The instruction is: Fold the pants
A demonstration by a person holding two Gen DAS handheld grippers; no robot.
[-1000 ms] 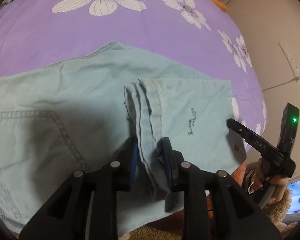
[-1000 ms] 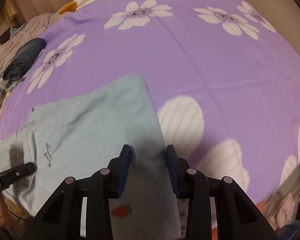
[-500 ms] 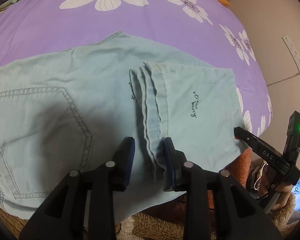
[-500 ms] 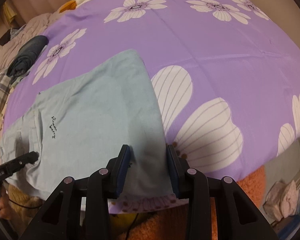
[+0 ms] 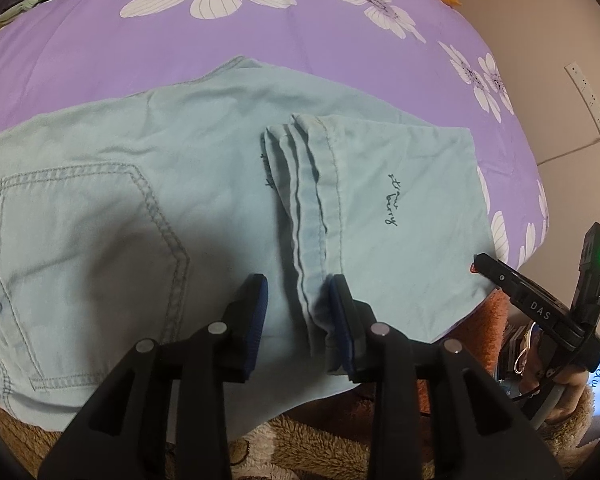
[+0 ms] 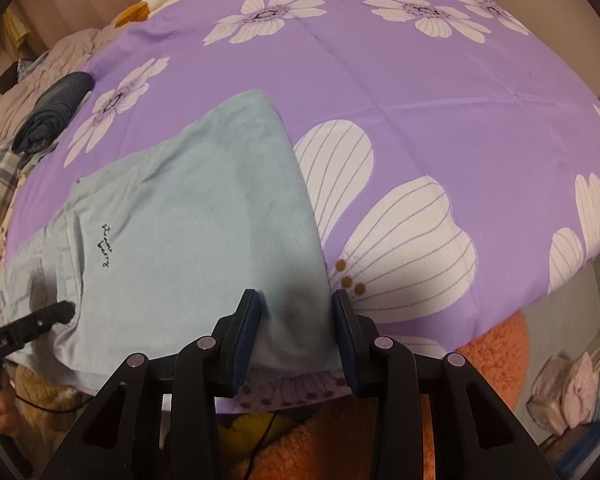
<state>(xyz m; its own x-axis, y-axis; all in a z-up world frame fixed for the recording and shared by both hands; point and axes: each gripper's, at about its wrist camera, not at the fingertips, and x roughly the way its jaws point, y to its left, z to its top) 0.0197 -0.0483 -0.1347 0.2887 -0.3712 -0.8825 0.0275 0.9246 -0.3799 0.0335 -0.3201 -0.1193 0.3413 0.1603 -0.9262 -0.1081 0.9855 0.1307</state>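
Pants [image 5: 148,184] lie folded on the purple bedsheet [image 5: 100,52]. Left gripper [image 5: 298,320] is opening around the cuffs; right gripper [image 6: 296,336] (part-open) grips nothing. Dragging fingers could undo the fold.

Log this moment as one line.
pants: legs folded over, on bed | left gripper: jaws opening, hems between | right gripper: open over fold edge
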